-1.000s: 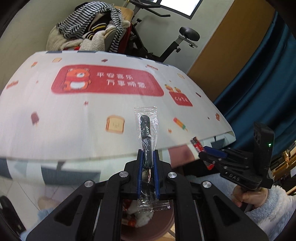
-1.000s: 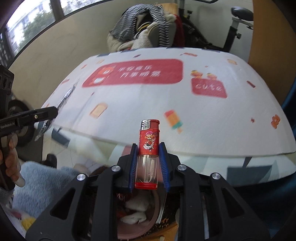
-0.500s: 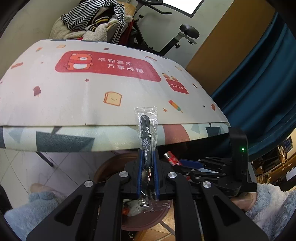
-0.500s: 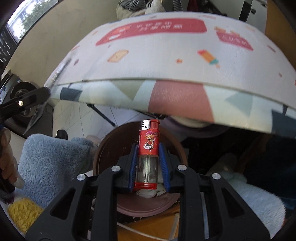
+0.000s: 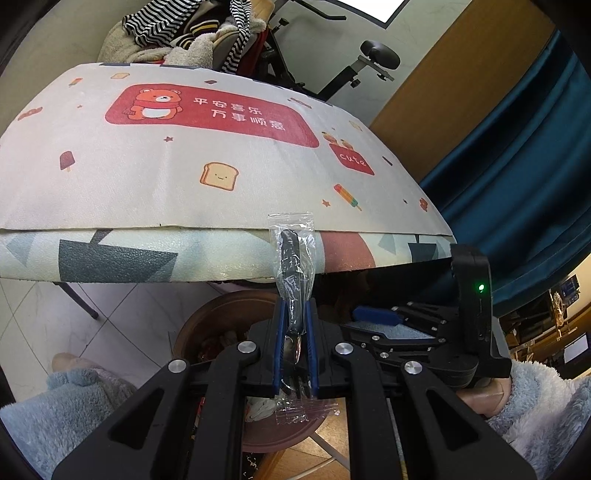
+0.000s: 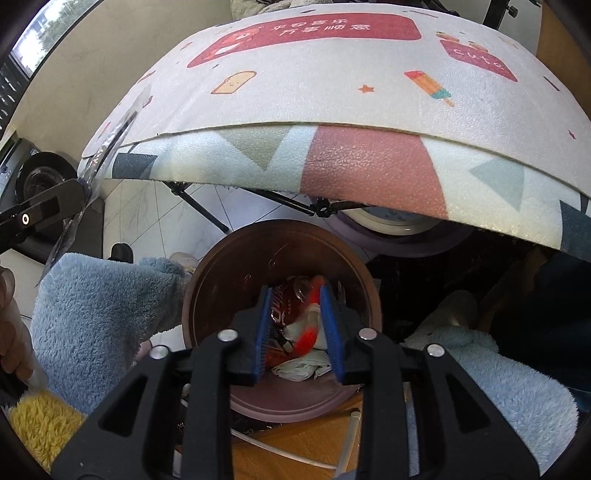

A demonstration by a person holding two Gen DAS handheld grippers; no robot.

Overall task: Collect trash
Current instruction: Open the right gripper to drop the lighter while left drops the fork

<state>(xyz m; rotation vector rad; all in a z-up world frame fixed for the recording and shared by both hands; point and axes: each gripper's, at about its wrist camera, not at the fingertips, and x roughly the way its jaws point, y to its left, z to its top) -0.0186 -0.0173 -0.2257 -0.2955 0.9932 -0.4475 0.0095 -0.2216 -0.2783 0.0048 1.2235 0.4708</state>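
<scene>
My left gripper (image 5: pixel 294 306) is shut on a clear plastic packet (image 5: pixel 291 251) with black cutlery inside; the packet sticks up in front of the table edge. Below it stands a brown trash bin (image 5: pixel 207 314). The right wrist view looks straight down into that bin (image 6: pixel 229 251), which holds a red can (image 6: pixel 284 306) and crumpled paper (image 6: pixel 303 363). My right gripper (image 6: pixel 295 291) hangs over it with its jaws opening. A red lighter (image 6: pixel 309 325) shows as a blur between the pads, loose and dropping toward the trash. The left gripper (image 6: pixel 79 188) with its packet (image 6: pixel 110 144) shows at the left edge.
A table with a cartoon mat (image 5: pixel 221 147) overhangs the bin; its folding legs (image 6: pixel 199 206) stand behind. A pile of clothes (image 5: pixel 192 33) and an exercise bike (image 5: pixel 369 62) lie beyond, a blue curtain (image 5: pixel 517 166) to the right. Fluffy blue fabric (image 6: pixel 99 306) flanks the bin.
Both grippers dropped from above the table to the bin below its edge. The right jaws have parted and let go of the lighter, which now falls. The left still clamps the packet.
</scene>
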